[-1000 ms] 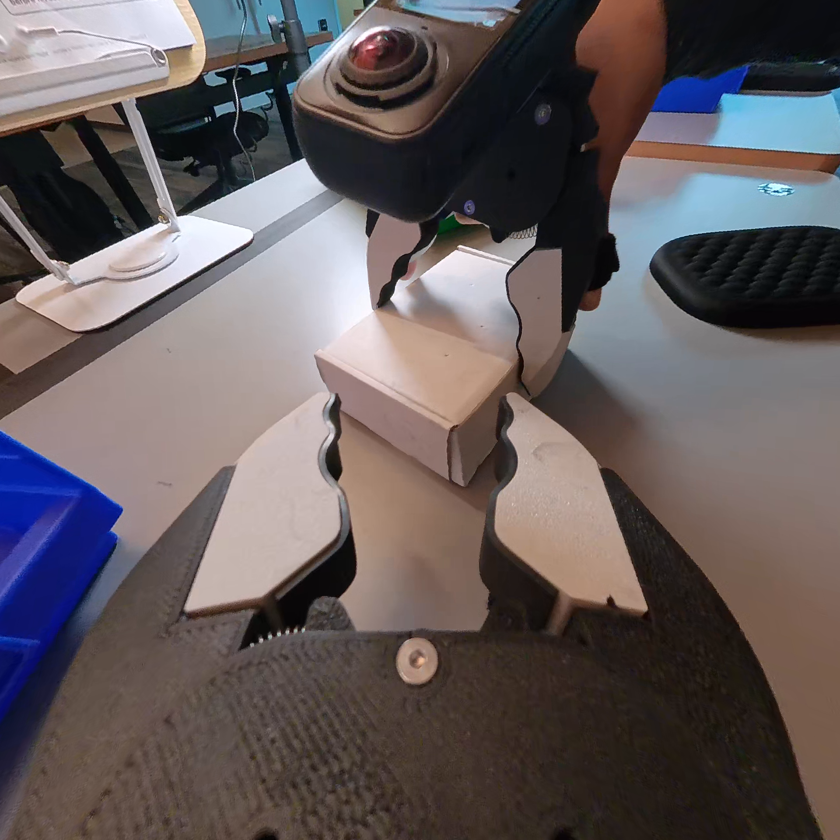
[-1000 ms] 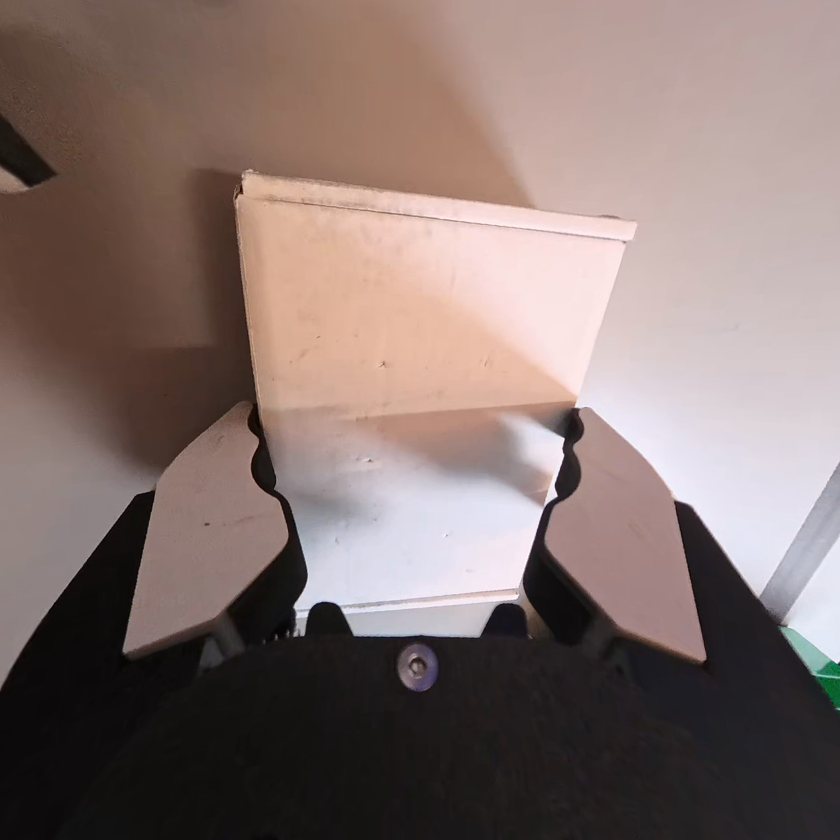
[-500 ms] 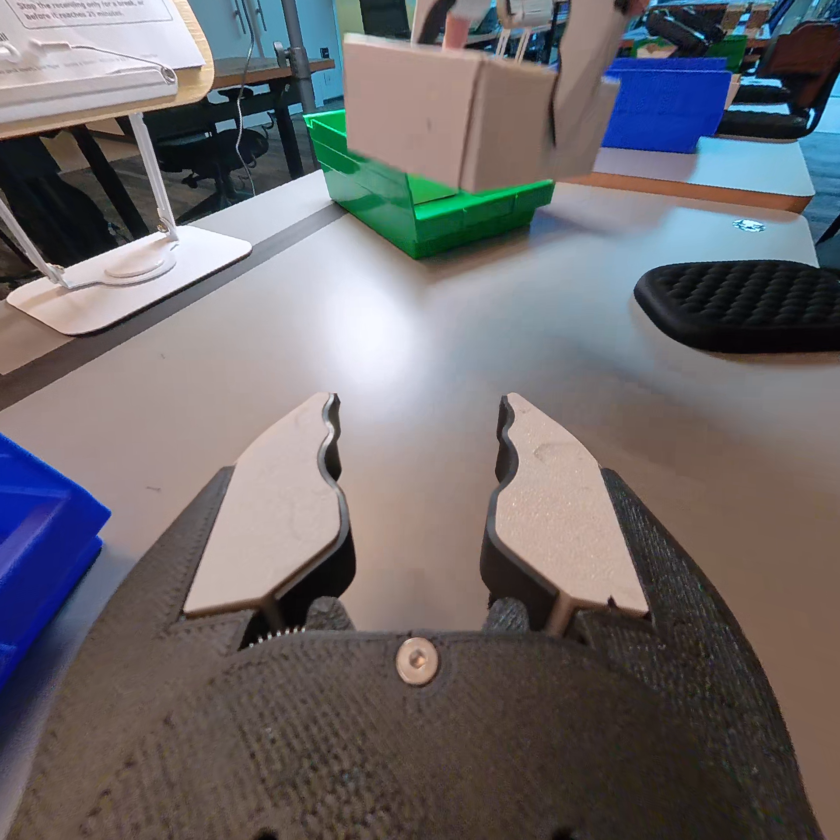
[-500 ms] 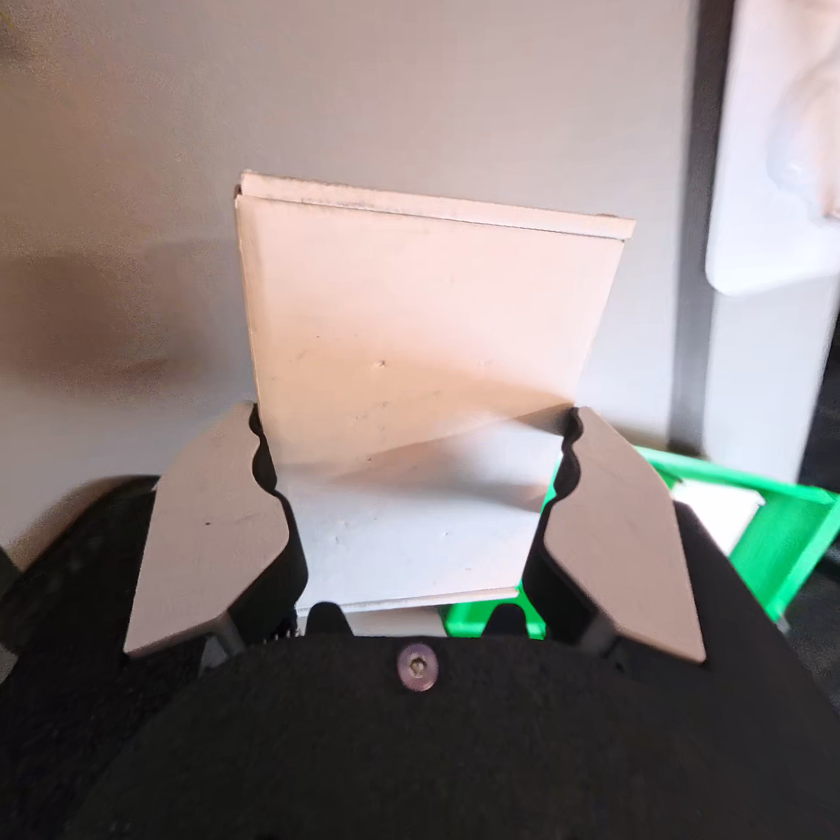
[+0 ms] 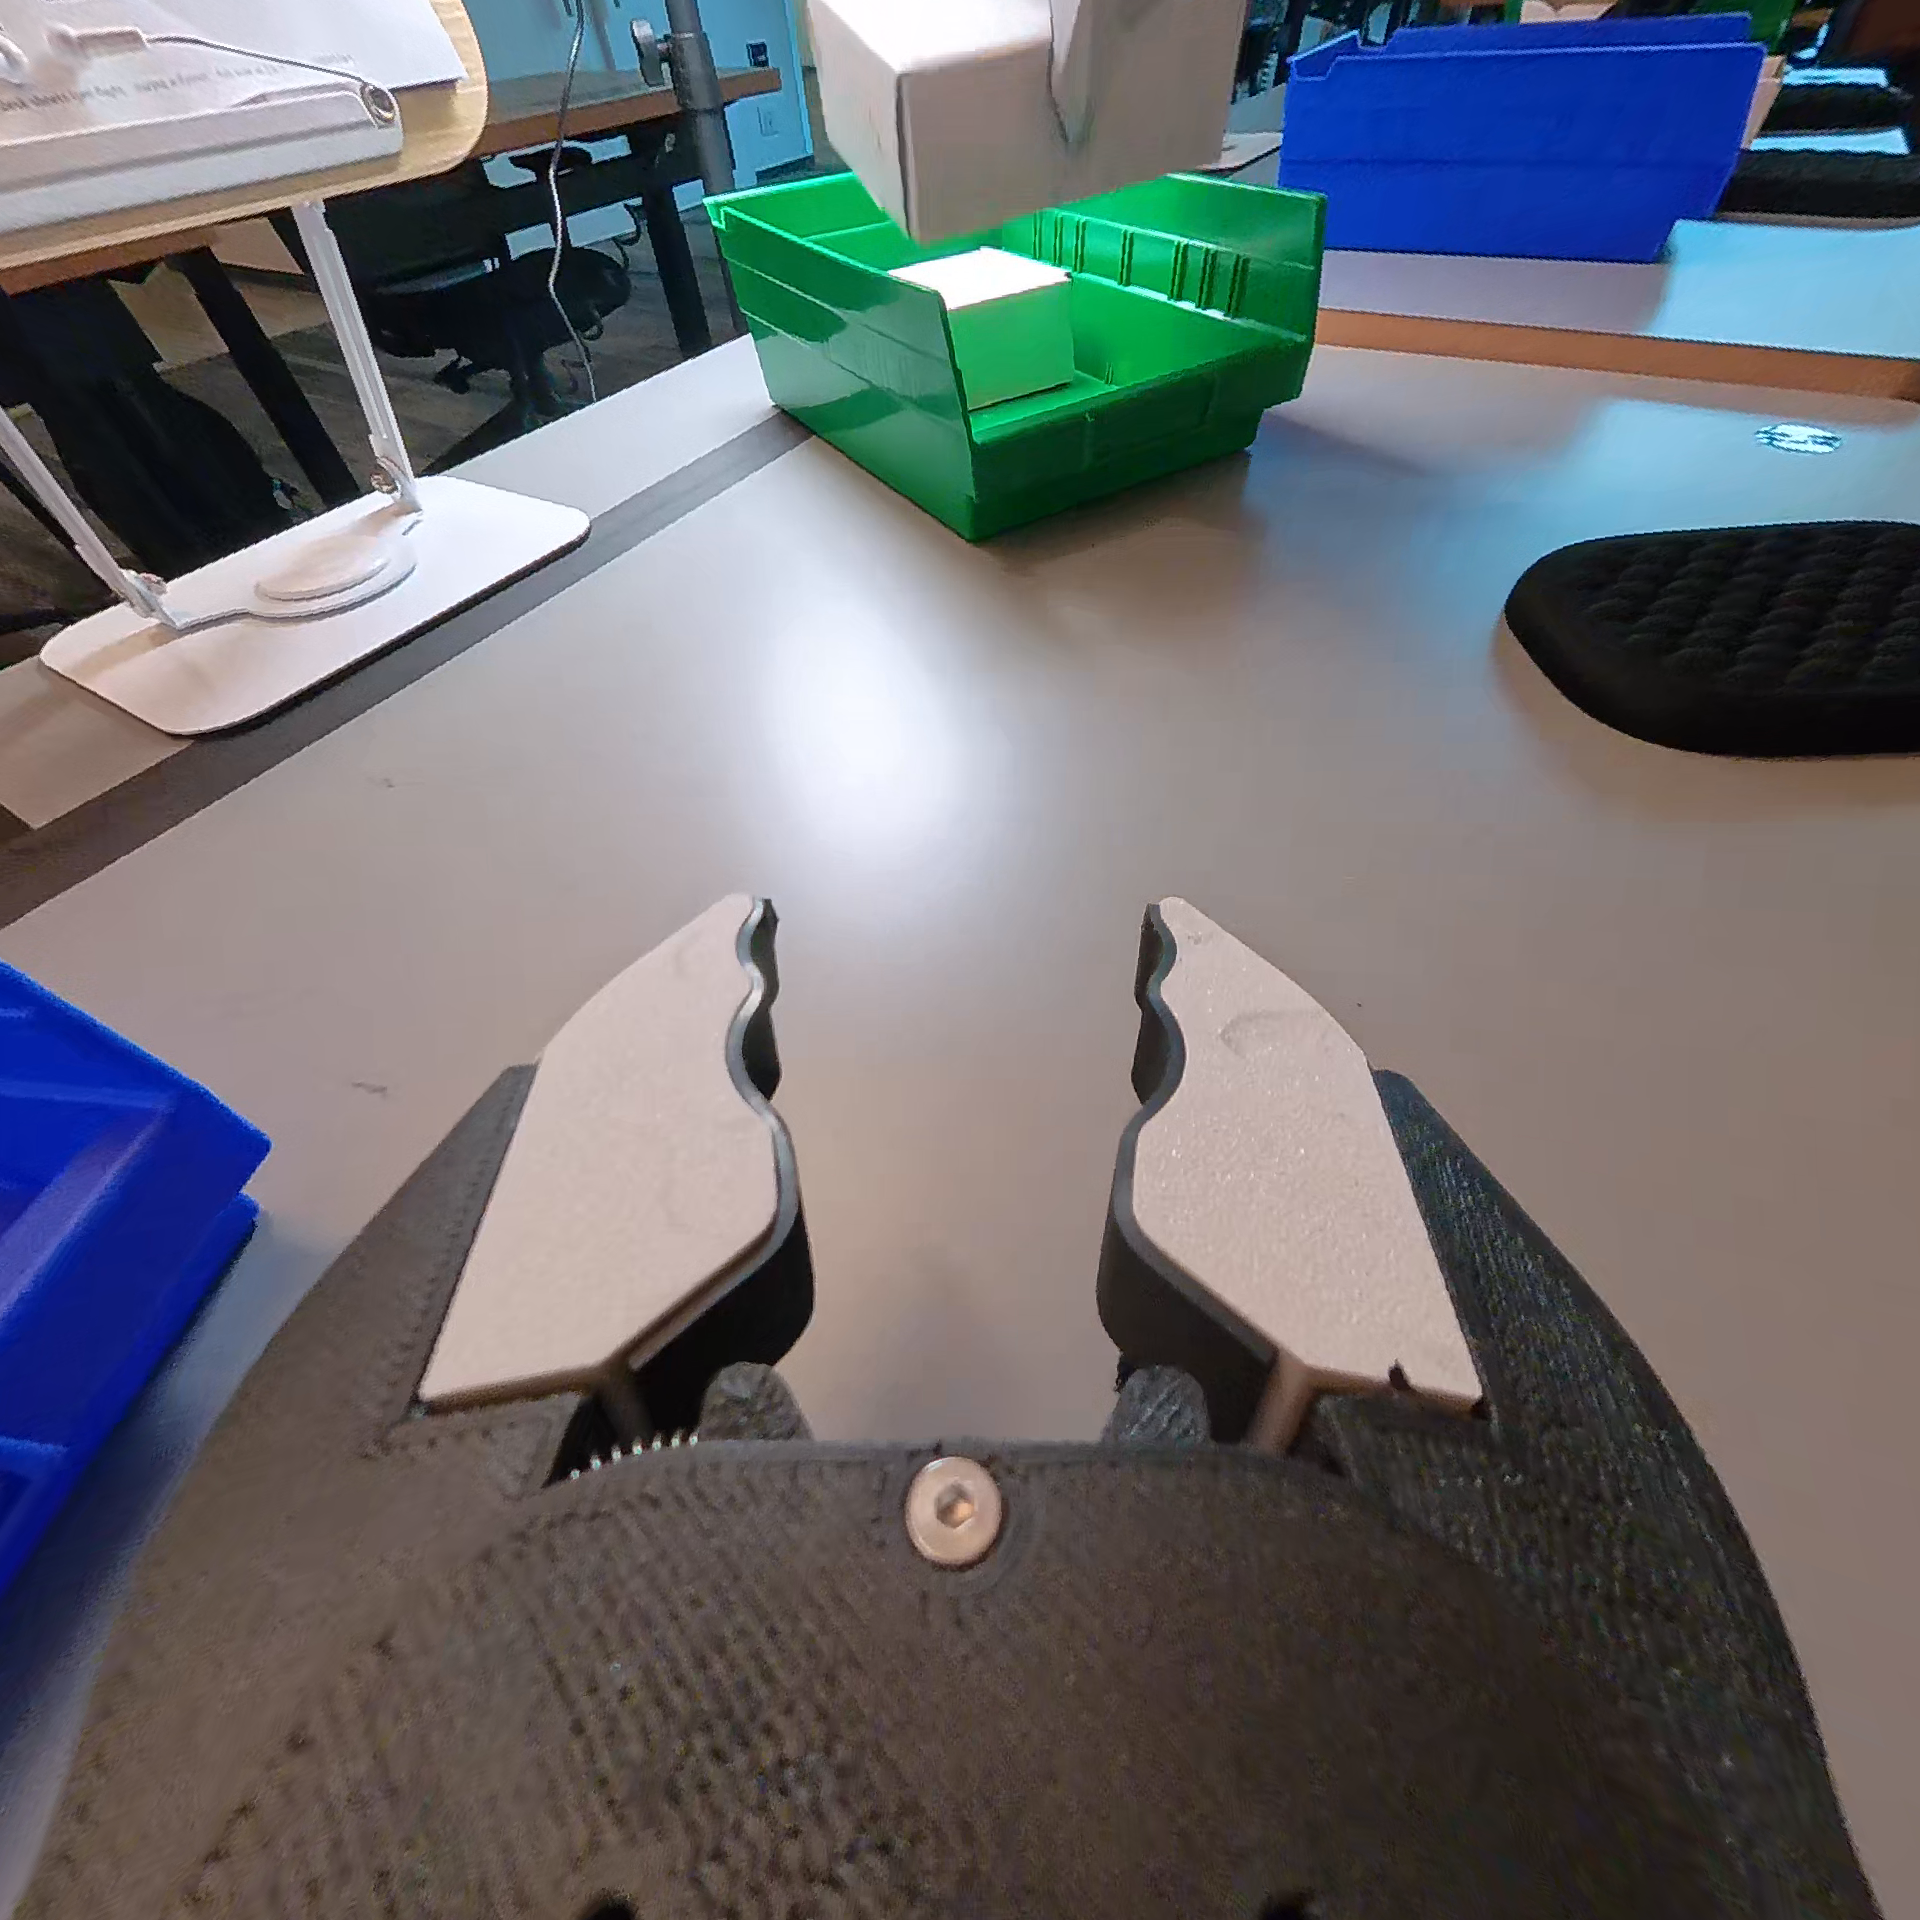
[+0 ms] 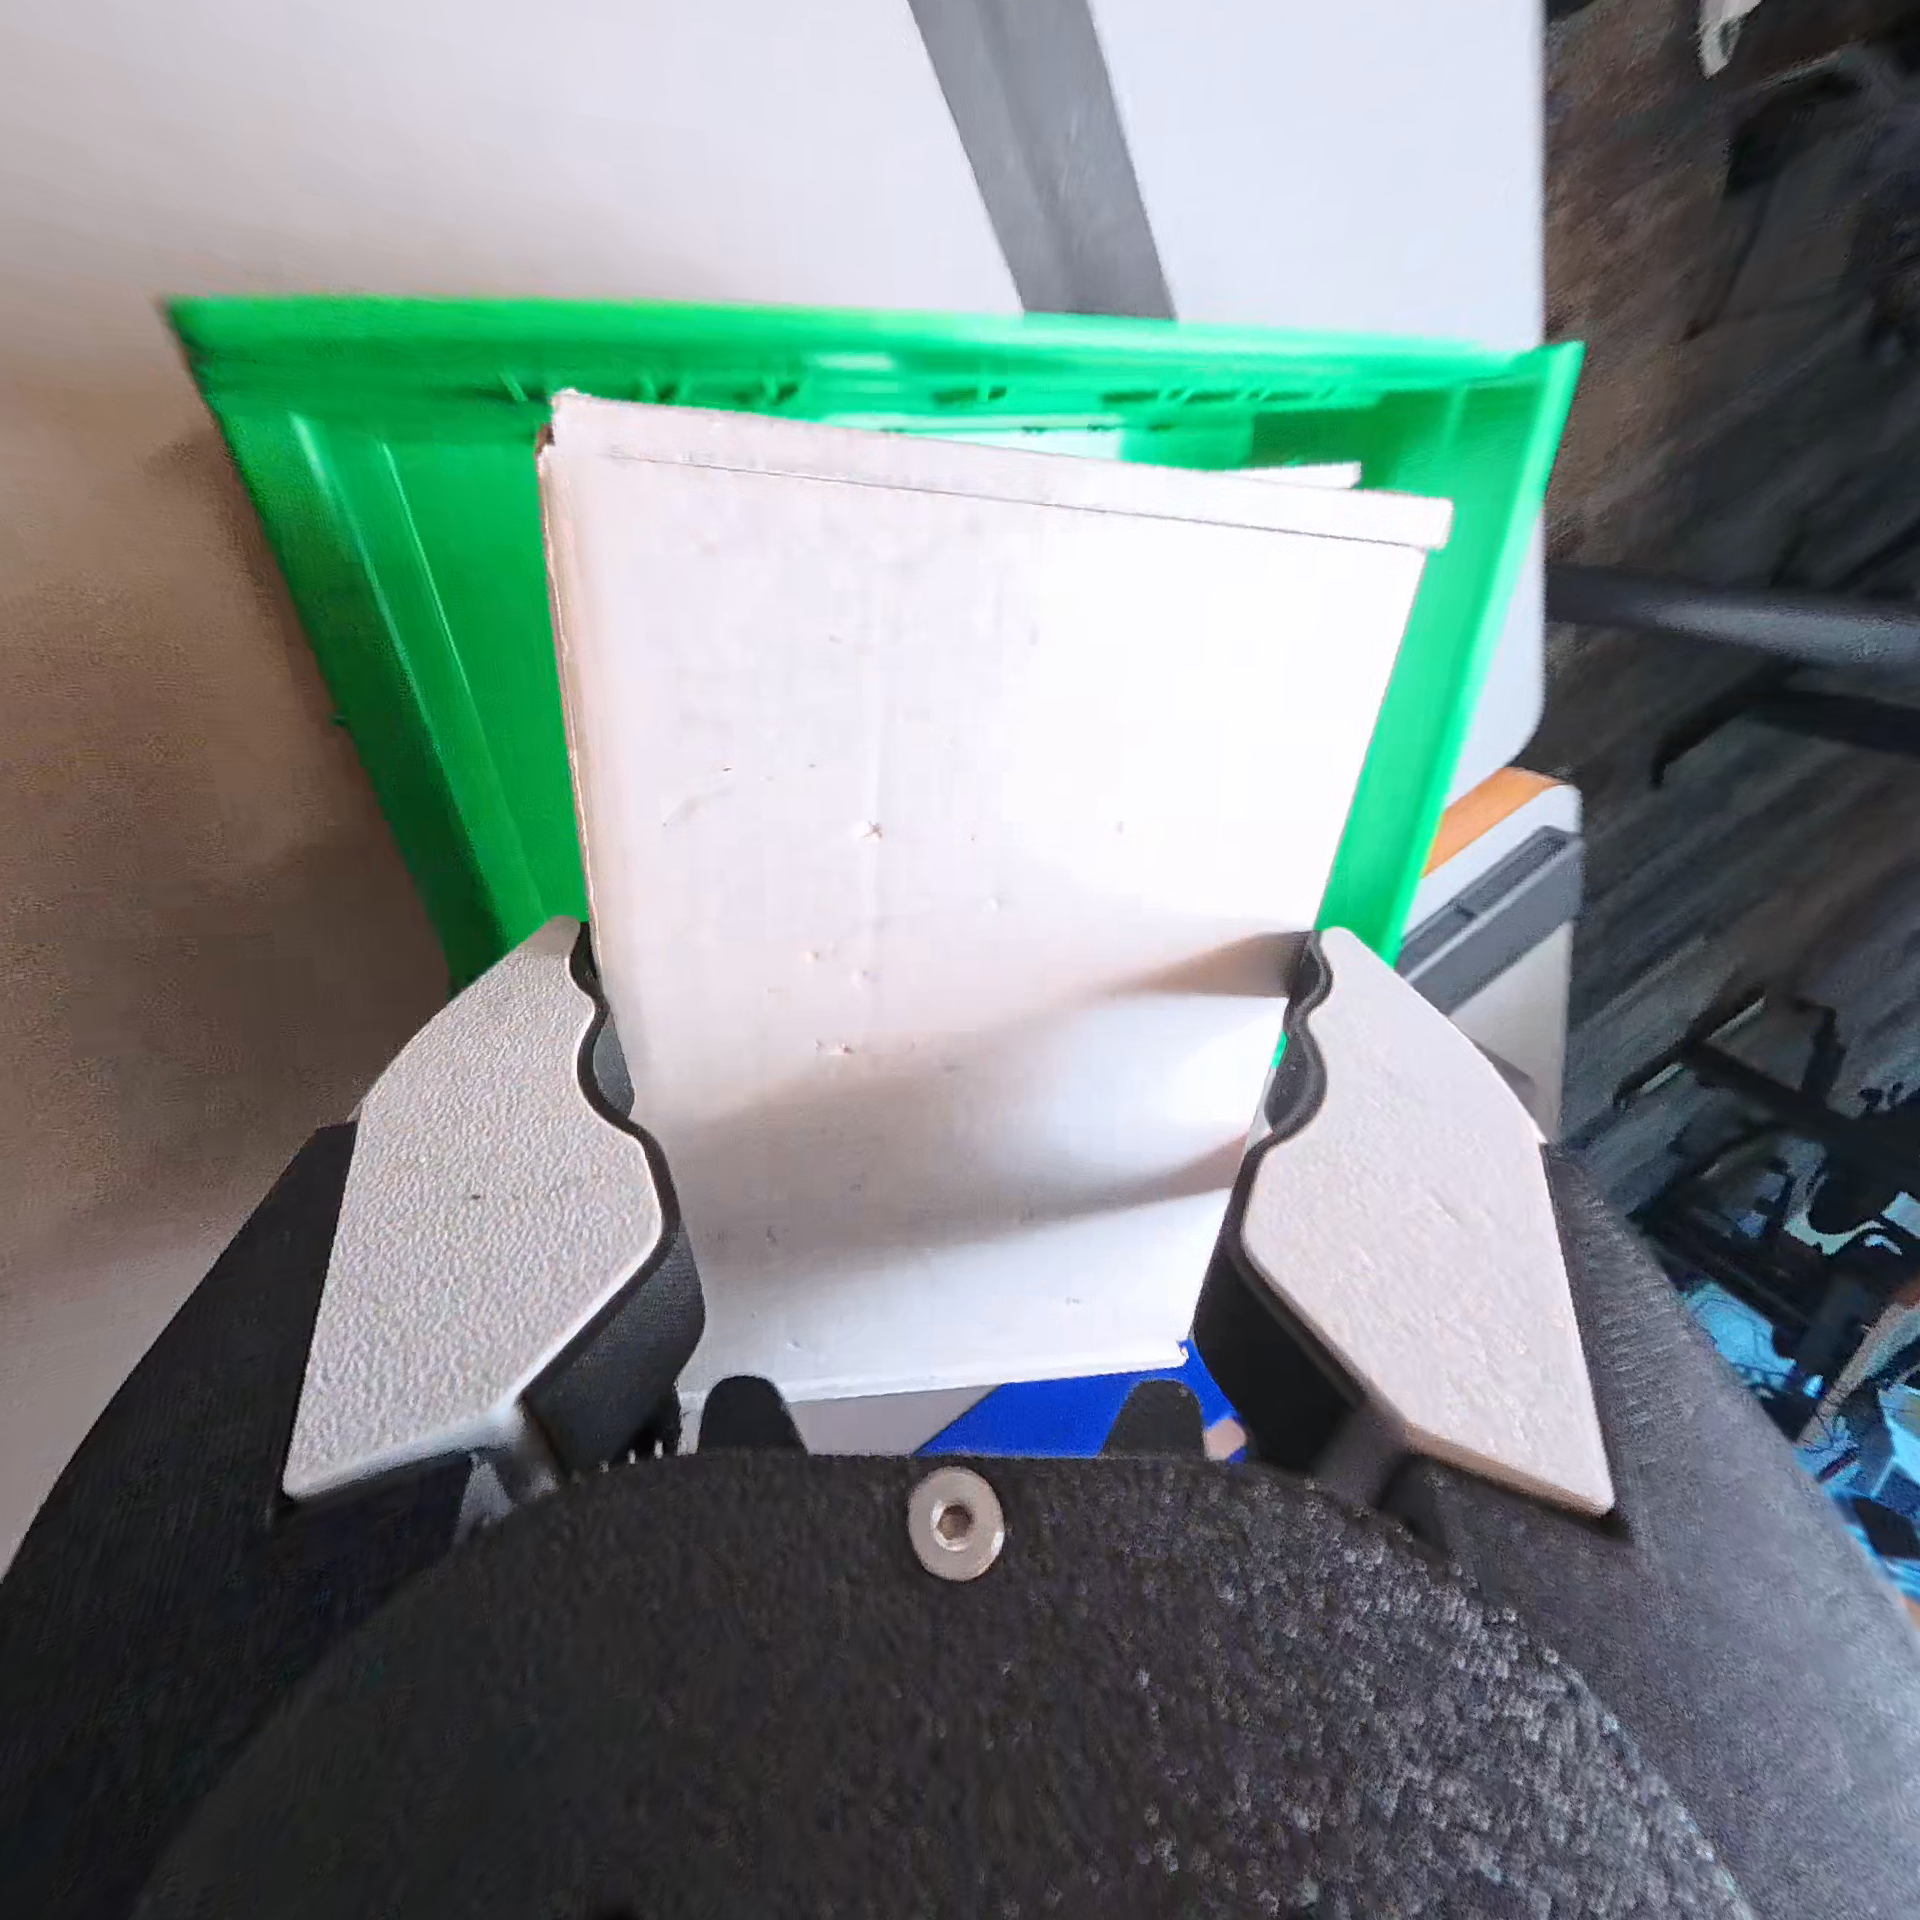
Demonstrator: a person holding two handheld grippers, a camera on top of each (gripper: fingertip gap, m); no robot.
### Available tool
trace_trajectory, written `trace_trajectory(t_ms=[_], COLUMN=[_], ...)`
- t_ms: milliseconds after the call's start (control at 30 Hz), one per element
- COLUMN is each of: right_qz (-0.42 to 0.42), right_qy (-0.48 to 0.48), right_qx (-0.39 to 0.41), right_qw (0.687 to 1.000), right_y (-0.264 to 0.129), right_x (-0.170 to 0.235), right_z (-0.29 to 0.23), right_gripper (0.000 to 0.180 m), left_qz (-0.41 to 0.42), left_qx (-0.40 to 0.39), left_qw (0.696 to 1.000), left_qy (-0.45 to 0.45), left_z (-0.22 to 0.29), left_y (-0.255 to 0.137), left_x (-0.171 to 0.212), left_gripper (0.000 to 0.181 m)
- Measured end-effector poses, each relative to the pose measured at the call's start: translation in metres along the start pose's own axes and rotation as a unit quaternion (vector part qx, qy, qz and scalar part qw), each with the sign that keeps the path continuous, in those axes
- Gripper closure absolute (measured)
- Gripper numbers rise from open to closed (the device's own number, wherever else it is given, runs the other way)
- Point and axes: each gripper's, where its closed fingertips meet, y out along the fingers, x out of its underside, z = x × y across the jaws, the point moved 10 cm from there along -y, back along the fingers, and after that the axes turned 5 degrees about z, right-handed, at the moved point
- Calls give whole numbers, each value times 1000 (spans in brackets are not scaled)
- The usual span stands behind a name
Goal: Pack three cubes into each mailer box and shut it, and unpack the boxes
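My right gripper (image 6: 945, 966) is shut on a closed white mailer box (image 6: 977, 810) and holds it in the air above the green bin (image 6: 343, 540). In the left wrist view the held box (image 5: 977, 94) hangs over the green bin (image 5: 1143, 416) at the far side of the table, with one finger (image 5: 1091, 62) of the right gripper on its side. Another white mailer box (image 5: 987, 322) sits inside the bin. My left gripper (image 5: 956, 925) is open and empty, low over the grey table (image 5: 935, 748).
A blue bin (image 5: 104, 1195) stands at my near left and another blue bin (image 5: 1517, 135) at the back right. A white stand base (image 5: 312, 603) sits on the left. A black padded rest (image 5: 1745, 634) lies on the right. Left tips to right tips: about 45 centimeters.
My right gripper lifted the mailer box off the table in front of my left gripper and carried it away to above the green bin. My left gripper stayed open and in place.
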Motion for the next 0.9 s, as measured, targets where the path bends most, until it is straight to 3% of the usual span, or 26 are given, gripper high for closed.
trace_trajectory(t_ms=[200,400,600,733,800,900], right_qz=[-23,-21,68,168,174,145], right_qy=[-24,-40,-15,3,-16,-45], right_qx=[-66,-80,-35,-26,-43,-45], right_qw=[997,996,997,985,984,987], right_y=[74,113,71,29,22,28], right_x=[11,16,14,14,18,26], right_z=[-24,-40,-33,-60,-86,-118], right_gripper=[58,57,65,91,106,110], left_qz=[13,5,7,-7,-44,-118], left_qx=[-8,-18,-37,-81,-121,-165], left_qw=[1000,1000,999,997,992,979], left_qy=[-12,-15,-20,-14,5,20], left_z=[-5,-10,-17,-43,-65,-100], left_y=[-2,-1,-4,-21,-37,-59], left_x=[-1,3,3,-6,-13,-23], left_gripper=[114,114,113,112,112,110])
